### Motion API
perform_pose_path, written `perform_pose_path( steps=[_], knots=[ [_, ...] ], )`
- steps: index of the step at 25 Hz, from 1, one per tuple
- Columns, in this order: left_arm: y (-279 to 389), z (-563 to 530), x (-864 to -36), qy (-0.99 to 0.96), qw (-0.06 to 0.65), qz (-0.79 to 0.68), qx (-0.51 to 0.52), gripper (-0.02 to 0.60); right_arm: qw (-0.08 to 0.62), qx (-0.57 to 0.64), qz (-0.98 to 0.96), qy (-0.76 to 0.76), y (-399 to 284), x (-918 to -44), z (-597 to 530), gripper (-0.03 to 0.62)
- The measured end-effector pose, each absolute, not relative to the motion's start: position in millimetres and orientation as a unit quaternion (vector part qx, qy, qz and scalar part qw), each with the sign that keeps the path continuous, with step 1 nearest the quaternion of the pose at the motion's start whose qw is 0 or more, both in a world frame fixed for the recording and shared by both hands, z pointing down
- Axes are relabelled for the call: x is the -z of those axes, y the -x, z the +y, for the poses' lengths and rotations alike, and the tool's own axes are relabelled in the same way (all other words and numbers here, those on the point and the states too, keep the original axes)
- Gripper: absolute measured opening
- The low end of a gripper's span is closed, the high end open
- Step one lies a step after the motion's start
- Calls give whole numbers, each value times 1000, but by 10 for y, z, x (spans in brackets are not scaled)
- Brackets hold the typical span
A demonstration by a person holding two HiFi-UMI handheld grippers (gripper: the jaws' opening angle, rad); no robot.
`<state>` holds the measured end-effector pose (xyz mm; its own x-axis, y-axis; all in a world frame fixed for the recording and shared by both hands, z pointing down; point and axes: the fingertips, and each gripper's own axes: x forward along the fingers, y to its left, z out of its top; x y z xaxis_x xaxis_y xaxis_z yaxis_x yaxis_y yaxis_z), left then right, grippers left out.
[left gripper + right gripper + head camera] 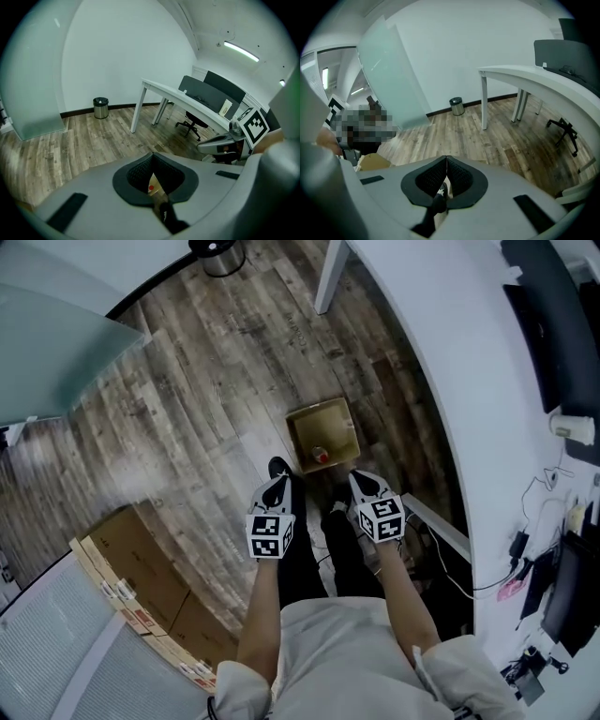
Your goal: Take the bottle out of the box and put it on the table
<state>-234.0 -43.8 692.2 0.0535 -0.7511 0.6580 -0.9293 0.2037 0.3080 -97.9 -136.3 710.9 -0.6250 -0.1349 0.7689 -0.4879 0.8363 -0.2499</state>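
bottle (320, 456) in box (320, 409), wooden floor (206, 352)

Even, bright office light, ceiling strip lamp (241, 50) glare, strong fisheye edge distortion

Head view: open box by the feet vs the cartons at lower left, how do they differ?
The box is open on top with a red-capped bottle inside; the cartons are closed. The box sits alone near the white desk; the cartons lie packed in a row. The box shows smaller than the cartons in this view. Both are brown cardboard on the wood floor.
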Motion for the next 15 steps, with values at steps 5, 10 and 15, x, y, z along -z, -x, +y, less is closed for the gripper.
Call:
perform_pose_path(
  steps=[5, 10, 15],
  knots=[
    [2419, -488, -7377, -628, 388, -661, -135, 12, 418, -213, -866, -172, 988, -7544, -1332, 40],
    [2490, -574, -7783, -657, 376, -637, -145, 12, 444, -193, -860, -164, 971, -8045, -1295, 40],
    [2436, -579, -8299, -671, 384, -615, -154, 12, 460, -191, -851, -167, 921, -8500, -1197, 41]
  ],
)
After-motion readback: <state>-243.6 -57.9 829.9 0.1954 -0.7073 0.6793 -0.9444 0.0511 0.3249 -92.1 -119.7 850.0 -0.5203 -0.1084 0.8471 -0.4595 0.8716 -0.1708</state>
